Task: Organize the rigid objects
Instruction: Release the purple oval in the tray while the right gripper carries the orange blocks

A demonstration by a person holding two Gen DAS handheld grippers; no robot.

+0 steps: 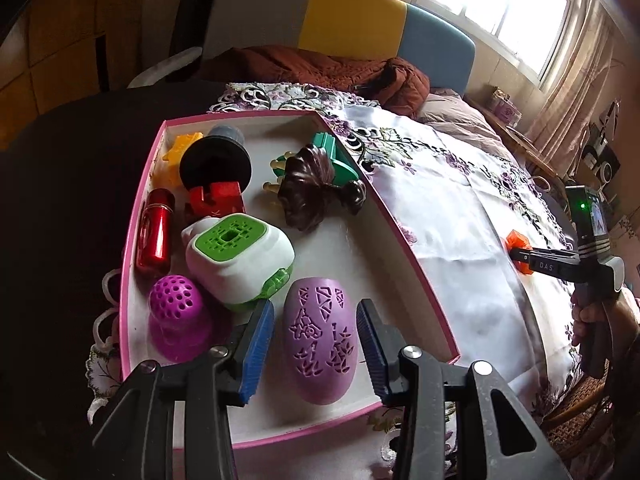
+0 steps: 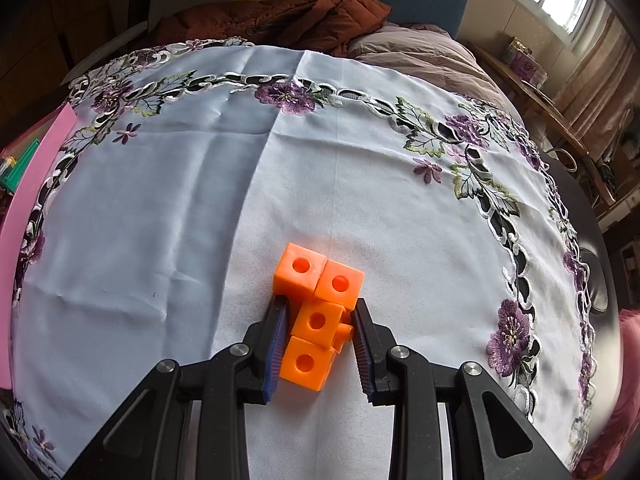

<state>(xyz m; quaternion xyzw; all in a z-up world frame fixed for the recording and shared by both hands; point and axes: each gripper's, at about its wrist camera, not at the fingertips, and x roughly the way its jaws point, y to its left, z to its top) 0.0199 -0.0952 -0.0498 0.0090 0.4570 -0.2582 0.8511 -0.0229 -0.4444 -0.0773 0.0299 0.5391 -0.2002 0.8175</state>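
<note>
1. Right gripper clamps the orange cube cluster on the tablecloth, right of the pink tray.
2. Left gripper spread, straddling the purple oval shell inside the tray; pads not touching.

Bright daylight pours from the window far beyond the fingers, glaring white there, while the picture edges bend and go dark.
</note>
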